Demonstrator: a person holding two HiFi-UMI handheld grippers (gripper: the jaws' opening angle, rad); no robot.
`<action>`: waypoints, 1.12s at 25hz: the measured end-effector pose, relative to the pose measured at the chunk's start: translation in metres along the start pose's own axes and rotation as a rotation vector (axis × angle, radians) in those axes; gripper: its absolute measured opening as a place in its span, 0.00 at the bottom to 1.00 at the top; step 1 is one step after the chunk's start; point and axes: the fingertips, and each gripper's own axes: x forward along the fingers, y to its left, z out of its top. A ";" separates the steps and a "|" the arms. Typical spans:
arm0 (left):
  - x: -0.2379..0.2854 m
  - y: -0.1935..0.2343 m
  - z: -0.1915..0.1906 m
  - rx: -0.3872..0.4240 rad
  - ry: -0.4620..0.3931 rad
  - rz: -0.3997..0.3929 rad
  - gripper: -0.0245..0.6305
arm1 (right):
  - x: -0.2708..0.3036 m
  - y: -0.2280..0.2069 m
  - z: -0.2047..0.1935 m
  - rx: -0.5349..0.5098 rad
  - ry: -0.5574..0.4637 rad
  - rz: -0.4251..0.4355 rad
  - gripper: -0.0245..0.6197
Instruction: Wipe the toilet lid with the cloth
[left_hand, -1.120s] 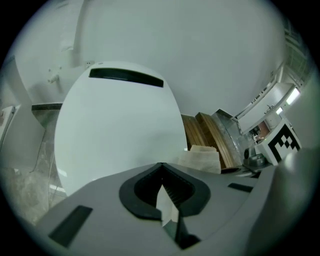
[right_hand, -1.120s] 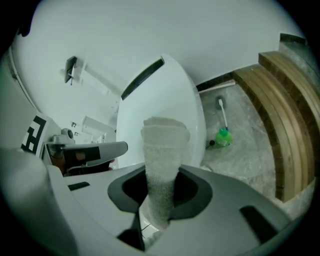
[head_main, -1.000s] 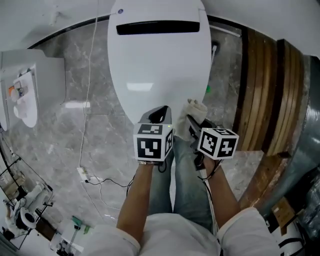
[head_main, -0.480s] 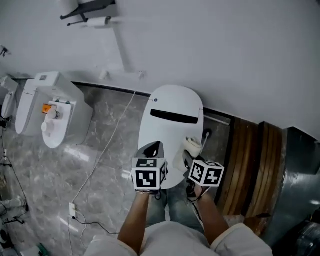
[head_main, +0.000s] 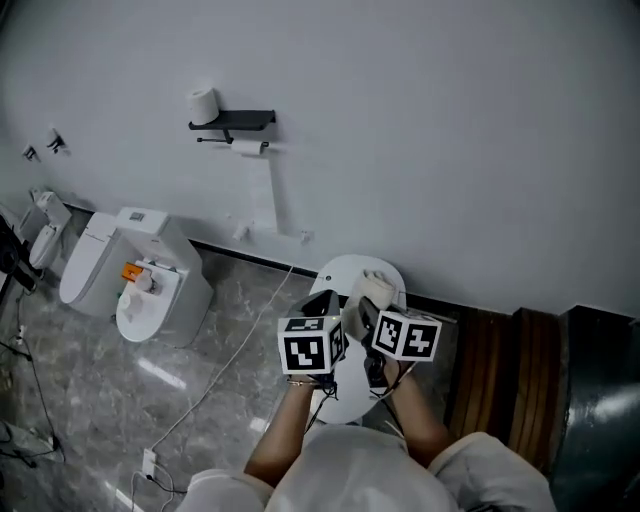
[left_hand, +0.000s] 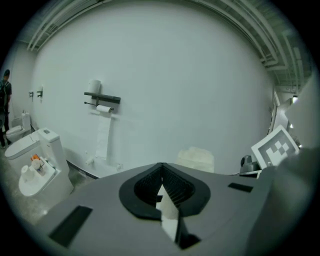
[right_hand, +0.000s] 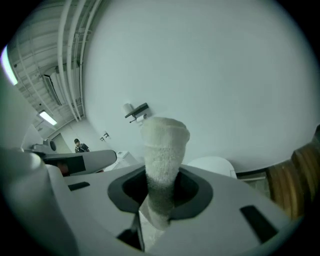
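2 tools lifted since 1 second ago: right tool (right_hand: 160, 200) clamped on the rolled cloth (right_hand: 162, 145), left tool (left_hand: 162, 195) closed on nothing, both now well above the toilet lid (right_hand: 212, 166), so wiping looks paused or finished.

Two grippers (head_main: 322, 300) (head_main: 364, 316), one cloth (head_main: 376, 289), three toilets (head_main: 336, 271) (head_main: 150, 290) (head_main: 45, 228), two paper rolls (head_main: 203, 103) (head_main: 246, 147), one shelf (head_main: 238, 119)

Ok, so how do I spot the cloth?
Look for the white toilet lid by the wall, the one nearest the person. Over it, the right gripper is shut on the cloth. It is the only fuzzy, cream-coloured thing; the left gripper beside it is shut and empty.
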 end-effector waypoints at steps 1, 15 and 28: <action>0.000 -0.003 0.007 -0.001 -0.008 -0.004 0.06 | -0.001 0.004 0.009 -0.015 -0.012 0.003 0.17; 0.005 -0.010 0.012 0.038 -0.004 0.004 0.06 | -0.007 0.006 0.019 -0.087 -0.030 -0.019 0.17; -0.004 -0.002 -0.003 0.020 0.013 0.019 0.06 | -0.019 0.008 0.014 -0.112 -0.035 -0.031 0.17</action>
